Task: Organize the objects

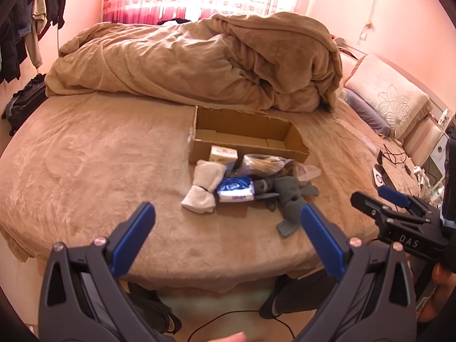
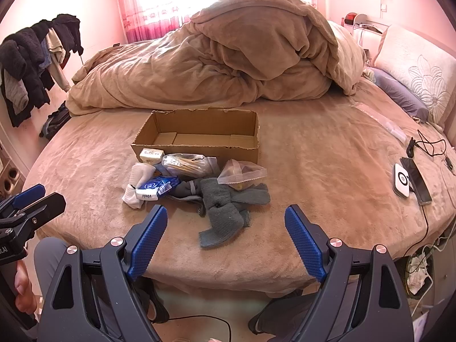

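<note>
Left gripper (image 1: 228, 228): jaws spread wide, nothing between them; it hangs off the near edge of the bed, aimed at the pile.
Right gripper (image 2: 225, 228): jaws equally wide, holding nothing; it hovers over the near edge, with the grey socks straight ahead of its fingers (image 2: 151, 233).
Grey socks (image 2: 225, 213): a loose tangle, nearest the near edge; I count one heap and cannot tell how many socks are in it.
White socks (image 2: 136, 182): one bundle at the left end of the pile, touching the tissue pack.
Tissue pack (image 2: 158, 186): one, blue and white, lying between the white and grey socks.
Zip bags: two. One with wooden sticks (image 2: 188, 164) lies against the box's front wall; one nearly clear (image 2: 242, 173) lies partly on the grey socks.
Small pale carton (image 2: 151, 154): one, just beside the box's front left corner.
Cardboard box (image 2: 199, 148): one, open-topped, nothing visible inside, mid-bed behind the pile and in front of the heaped duvet (image 2: 228, 65).
Step in hand: by my reading, the start; nothing is boxed, and neither gripper touches anything.
Next move: probably lower the right gripper onto the grey socks and pinch a thick fold, since the limp fabric could trail and drag the clear bag.
</note>
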### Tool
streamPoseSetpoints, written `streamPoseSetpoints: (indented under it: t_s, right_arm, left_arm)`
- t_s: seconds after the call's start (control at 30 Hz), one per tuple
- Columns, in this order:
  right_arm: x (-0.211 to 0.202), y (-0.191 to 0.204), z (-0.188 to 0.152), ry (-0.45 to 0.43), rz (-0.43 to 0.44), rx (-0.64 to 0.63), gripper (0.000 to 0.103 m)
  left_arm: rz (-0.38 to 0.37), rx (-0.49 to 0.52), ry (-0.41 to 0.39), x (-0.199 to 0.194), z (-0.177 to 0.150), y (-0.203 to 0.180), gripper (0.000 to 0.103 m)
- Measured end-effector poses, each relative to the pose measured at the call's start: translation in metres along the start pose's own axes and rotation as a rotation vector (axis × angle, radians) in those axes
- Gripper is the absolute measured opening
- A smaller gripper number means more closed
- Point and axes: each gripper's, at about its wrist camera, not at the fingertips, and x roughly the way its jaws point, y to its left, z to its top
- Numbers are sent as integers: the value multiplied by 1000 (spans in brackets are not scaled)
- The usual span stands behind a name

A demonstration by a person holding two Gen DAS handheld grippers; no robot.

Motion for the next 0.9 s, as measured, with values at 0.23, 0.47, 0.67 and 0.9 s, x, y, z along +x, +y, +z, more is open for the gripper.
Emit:
streamPoseSetpoints:
  t_s: [0.23, 0.47, 0.67, 0.9]
  right_arm:
    - [1, 1, 0, 5, 1, 2, 88]
    - [6, -1, 2, 20, 5, 9, 88]
    - [15, -4, 5, 32, 10, 12, 88]
    - [33, -10, 8, 58, 8, 19, 88]
  left_arm:
    - [-2, 1, 5, 2, 1, 0, 102]
    - [-4, 5, 18, 10, 3, 0, 102]
    - [-6, 11, 29, 20, 5, -1, 102]
    - [13, 15, 60, 43, 5, 8, 102]
